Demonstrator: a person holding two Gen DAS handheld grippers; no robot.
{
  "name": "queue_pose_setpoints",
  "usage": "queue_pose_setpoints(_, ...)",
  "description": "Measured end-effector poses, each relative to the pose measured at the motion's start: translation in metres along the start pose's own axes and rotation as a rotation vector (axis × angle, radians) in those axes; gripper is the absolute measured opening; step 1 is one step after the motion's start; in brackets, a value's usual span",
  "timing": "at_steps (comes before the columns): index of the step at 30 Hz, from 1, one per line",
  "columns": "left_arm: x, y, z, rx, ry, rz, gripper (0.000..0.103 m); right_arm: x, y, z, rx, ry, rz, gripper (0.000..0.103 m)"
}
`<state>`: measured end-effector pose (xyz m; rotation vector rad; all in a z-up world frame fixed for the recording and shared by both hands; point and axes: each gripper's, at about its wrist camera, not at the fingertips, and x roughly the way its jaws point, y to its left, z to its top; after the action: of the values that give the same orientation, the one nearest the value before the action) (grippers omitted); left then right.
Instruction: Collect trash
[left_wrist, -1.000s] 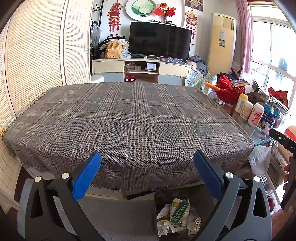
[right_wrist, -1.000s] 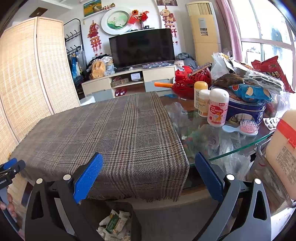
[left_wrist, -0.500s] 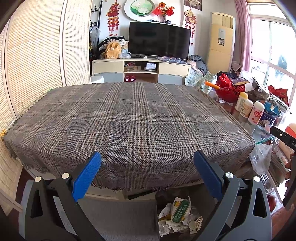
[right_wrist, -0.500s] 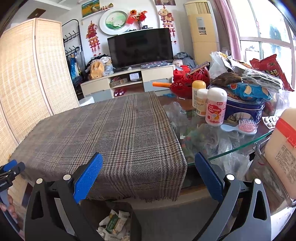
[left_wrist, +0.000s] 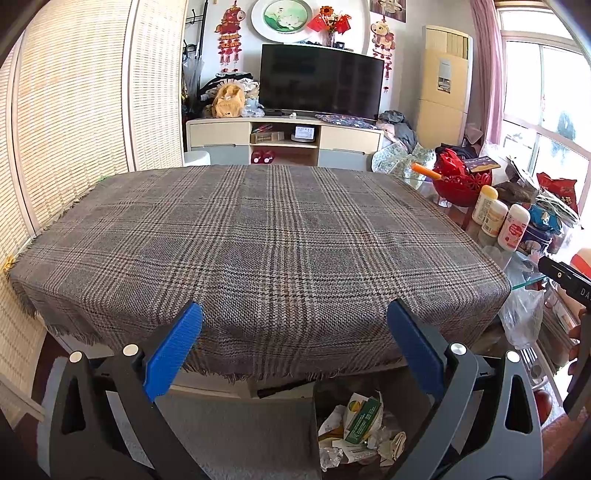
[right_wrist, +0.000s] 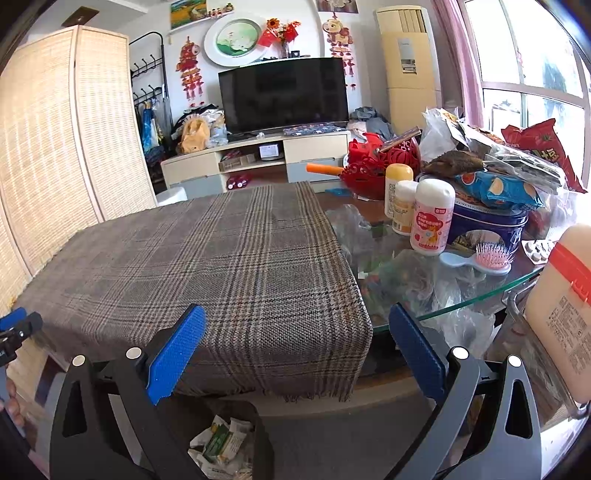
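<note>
A dark bin (left_wrist: 402, 398) on the floor below the table's near edge holds crumpled paper and a green carton (left_wrist: 362, 417); it also shows in the right wrist view (right_wrist: 258, 439). My left gripper (left_wrist: 295, 347) is open and empty, held before the near edge of the plaid tablecloth (left_wrist: 258, 240), above the bin. My right gripper (right_wrist: 295, 350) is open and empty, at the cloth's near right corner (right_wrist: 347, 354). No loose trash shows on the cloth.
The glass table end (right_wrist: 461, 291) carries clear plastic bags (right_wrist: 369, 236), white bottles (right_wrist: 430, 218), a blue tin (right_wrist: 491, 225), a pink hairbrush (right_wrist: 491, 254), snack bags and a red basket (right_wrist: 373, 166). A large jug (right_wrist: 561, 317) stands at right. A woven screen (left_wrist: 66, 122) stands at left.
Both views have shifted only slightly; the grippers stay open and empty and nothing on the table has moved.
</note>
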<state>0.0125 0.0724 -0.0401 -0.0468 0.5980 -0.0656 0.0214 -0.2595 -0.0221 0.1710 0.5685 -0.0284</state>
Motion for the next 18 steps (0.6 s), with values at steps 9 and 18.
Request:
queue_pose_setpoints(9, -0.0010, -0.0009, 0.0010, 0.005, -0.009, -0.001, 0.095, 0.0001, -0.0007, 0.0002, 0.002, 0.003, -0.004, 0.100)
queue_pose_setpoints(18, -0.0020, 0.0010, 0.0005, -0.002, -0.006, 0.002, 0.095, 0.0000, -0.0002, -0.0001, 0.001, 0.000, -0.004, 0.100)
